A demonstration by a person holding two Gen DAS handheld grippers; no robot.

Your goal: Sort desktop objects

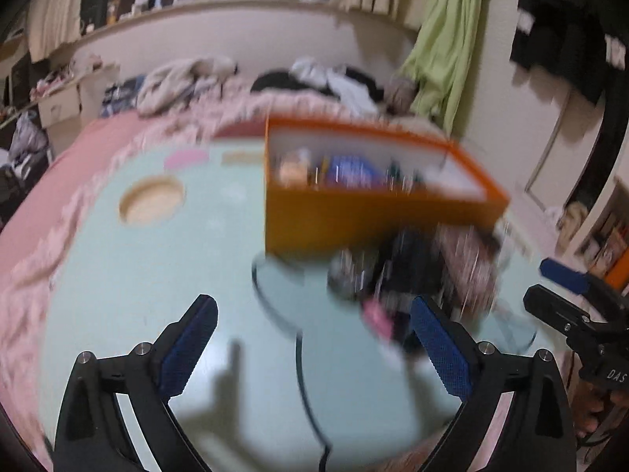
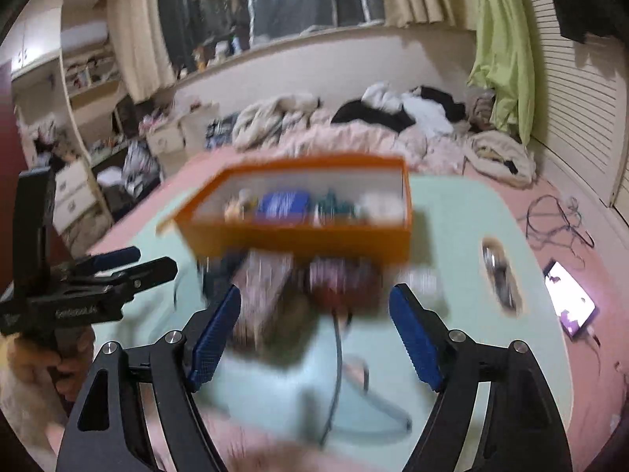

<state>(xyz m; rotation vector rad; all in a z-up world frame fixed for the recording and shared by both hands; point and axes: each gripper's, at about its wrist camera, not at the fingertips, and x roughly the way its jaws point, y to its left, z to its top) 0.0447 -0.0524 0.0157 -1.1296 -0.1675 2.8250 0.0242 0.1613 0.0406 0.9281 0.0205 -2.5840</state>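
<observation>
The pale green table top (image 1: 129,275) looks smooth with a dull sheen. The orange box (image 1: 354,216) seems matt card, though blur hides detail. Both grippers' fingers (image 1: 188,350) carry rough blue pads on matt black plastic with bright metal screws (image 2: 456,335).

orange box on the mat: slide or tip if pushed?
The orange box is long with a broad base, so it would probably slide, not tip. It holds several items, so it is likely heavier than it looks. Its thin walls may flex if pinched.

Left gripper (image 1: 314,348) & right gripper (image 2: 314,332): black frames, blue ribbed pads, silver screws
</observation>
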